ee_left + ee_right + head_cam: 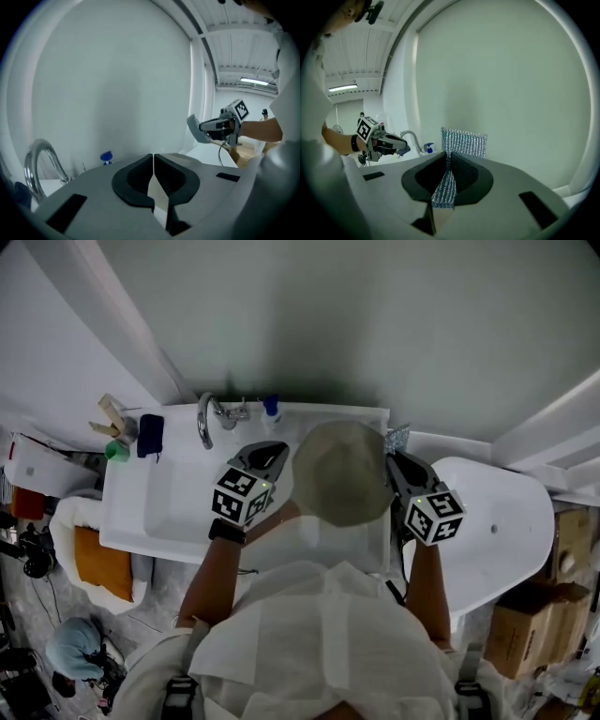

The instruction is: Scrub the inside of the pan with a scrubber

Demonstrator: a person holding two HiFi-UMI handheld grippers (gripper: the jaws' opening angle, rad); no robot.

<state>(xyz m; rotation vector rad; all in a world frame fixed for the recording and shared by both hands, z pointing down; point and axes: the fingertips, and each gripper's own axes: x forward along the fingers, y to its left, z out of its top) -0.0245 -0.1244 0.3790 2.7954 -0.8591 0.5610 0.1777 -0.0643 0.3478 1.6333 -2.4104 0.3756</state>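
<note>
— Where is the scrubber?
— The silver mesh scrubber is pinched in the right gripper. The jaws squeeze its middle. The rest fans out above the tips, up in the air in front of the pale wall.
— And the pan?
— I can't see it. The person's hat hides the middle of the white sink.
— What else is around?
— A curved metal tap and a small blue bottle stand at the back of the sink. A dark blue thing and a green cup sit on its left corner. A white table is on the right, with a cardboard box on the floor beside it.
— And the other hand?
— The left gripper is closed tight with nothing in it, held up over the sink.
</note>
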